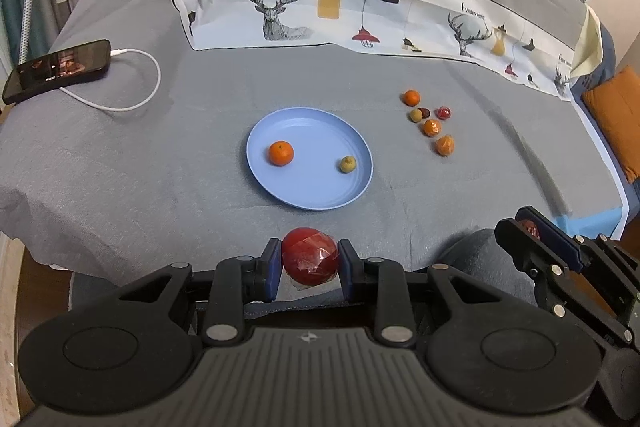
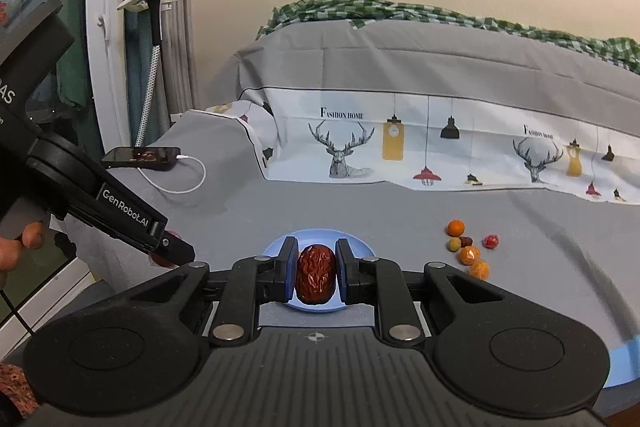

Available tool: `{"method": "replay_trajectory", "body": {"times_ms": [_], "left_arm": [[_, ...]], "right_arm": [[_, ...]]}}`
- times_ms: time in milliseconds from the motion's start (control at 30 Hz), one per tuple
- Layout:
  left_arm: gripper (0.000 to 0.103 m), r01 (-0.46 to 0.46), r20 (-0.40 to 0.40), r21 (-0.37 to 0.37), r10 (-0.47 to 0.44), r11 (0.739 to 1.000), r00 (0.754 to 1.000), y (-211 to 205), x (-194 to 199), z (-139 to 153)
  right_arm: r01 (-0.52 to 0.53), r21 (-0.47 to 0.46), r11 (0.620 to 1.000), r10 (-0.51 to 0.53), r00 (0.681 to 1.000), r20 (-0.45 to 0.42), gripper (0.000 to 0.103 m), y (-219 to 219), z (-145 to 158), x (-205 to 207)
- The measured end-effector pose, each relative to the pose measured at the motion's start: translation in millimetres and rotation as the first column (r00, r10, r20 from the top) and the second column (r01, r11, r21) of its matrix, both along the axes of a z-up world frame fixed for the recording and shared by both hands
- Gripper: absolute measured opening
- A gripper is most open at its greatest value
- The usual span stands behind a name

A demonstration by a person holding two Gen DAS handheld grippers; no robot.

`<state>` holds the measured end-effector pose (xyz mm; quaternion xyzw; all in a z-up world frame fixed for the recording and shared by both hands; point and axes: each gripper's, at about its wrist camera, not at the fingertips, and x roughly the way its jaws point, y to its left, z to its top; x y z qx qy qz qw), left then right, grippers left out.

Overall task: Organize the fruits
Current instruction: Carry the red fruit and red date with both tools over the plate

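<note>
A blue plate [image 1: 320,195] lies on the grey cloth with an orange [image 1: 281,153] and a small yellow-green fruit [image 1: 347,164] in it. My left gripper [image 1: 309,263] is shut on a red plastic-wrapped fruit [image 1: 310,261], held near the cloth's front edge, short of the plate. My right gripper [image 2: 316,273] is shut on a wrinkled red date [image 2: 315,274], in front of the plate [image 2: 360,247]; it also shows in the left wrist view [image 1: 538,239] at the right. Several loose small fruits [image 1: 431,127] lie right of the plate, also in the right wrist view [image 2: 470,254].
A phone [image 1: 56,69] on a white charging cable [image 1: 136,83] lies at the far left of the cloth. A deer-print cloth [image 1: 340,11] drapes over the raised back. An orange cushion [image 1: 618,115] sits at the right edge.
</note>
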<state>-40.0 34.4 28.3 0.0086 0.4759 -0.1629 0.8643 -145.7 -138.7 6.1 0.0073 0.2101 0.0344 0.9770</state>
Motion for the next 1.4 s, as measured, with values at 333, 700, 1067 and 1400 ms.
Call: {"method": "replay_trajectory", "body": {"times_ms": [333, 700, 1067, 1400], "left_arm": [[0.032, -0.032, 0.015, -0.013, 0.032, 0.999, 0.999, 11, -1, 1], [0.032, -0.044, -0.024, 0.006, 0.044, 0.999, 0.999, 4, 41, -18], [0.032, -0.027, -0.064, 0.02, 0.028, 0.999, 0.998, -20, 96, -43], [0.032, -0.003, -0.087, 0.073, 0.009, 0.997, 0.996, -48, 148, -77]], "right_arm": [[-0.034, 0.006, 0.999, 0.034, 0.999, -0.021, 0.021, 7, -6, 10], [-0.035, 0.018, 0.999, 0.037, 0.995, -0.096, 0.021, 4, -23, 45], [-0.013, 0.012, 1.0, 0.015, 0.985, -0.173, 0.021, 6, -50, 103], [0.022, 0.019, 1.0, -0.017, 0.976, -0.215, 0.021, -6, -82, 161]]}}
